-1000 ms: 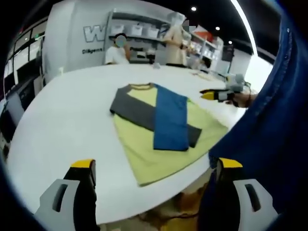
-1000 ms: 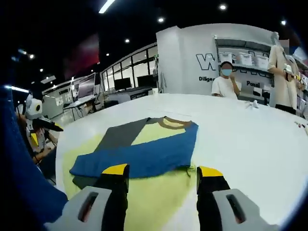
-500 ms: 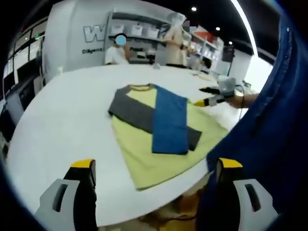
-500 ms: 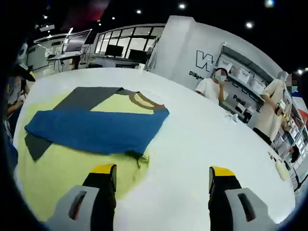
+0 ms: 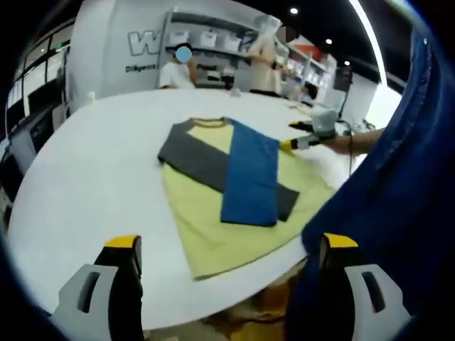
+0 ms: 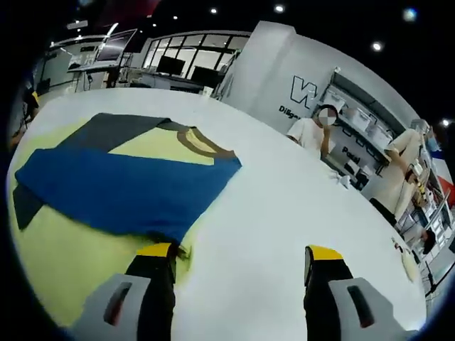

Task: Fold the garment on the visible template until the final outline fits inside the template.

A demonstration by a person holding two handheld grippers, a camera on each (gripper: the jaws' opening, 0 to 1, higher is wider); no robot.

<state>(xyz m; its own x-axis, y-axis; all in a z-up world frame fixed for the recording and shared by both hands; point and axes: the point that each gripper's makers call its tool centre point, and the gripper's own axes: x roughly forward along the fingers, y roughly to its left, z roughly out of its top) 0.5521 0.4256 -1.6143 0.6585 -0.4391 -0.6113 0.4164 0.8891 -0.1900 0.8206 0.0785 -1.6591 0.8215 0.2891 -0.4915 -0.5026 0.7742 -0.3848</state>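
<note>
Lying flat on the white table (image 5: pixel 85 177), ahead of both sets of tongs, was the garment (image 5: pixel 227 192): a thin knit shirt with a pale yellow-green body, a brown-edged collar (image 6: pixel 202 145), one grey sleeve (image 5: pixel 192 160) and one blue sleeve (image 5: pixel 249 177), both folded across the chest so that they overlapped.

Nearest to me, the left gripper (image 5: pixel 231 266) hung back from the table's rim, its yellow-tipped jaws spread wide and holding nothing, the shirt's hem well beyond them. A blue sleeve of the person's own clothing (image 5: pixel 398 185) crowded in beside its right-hand jaw.

The right gripper (image 6: pixel 238 273) was low over the tabletop, jaws also parted and empty. Its left-hand jaw stood just beside the blue sleeve's edge, where the cloth made a small dark pucker; whether it touched I could not tell. From the left gripper view its yellow tips (image 5: pixel 302 138) sat at the shirt's far side.

I judged the cloth soft, light and limp: it would sag and drag rather than hold a shape, and the smooth table would let it slide. A pinch at a corner of the hem, or through both layers at the side edge, looked the safest hold.

No marked template outline was plain to me. Farther off, a seated person (image 6: pixel 313 128) and shelving (image 5: pixel 206 42) stood past the table.
</note>
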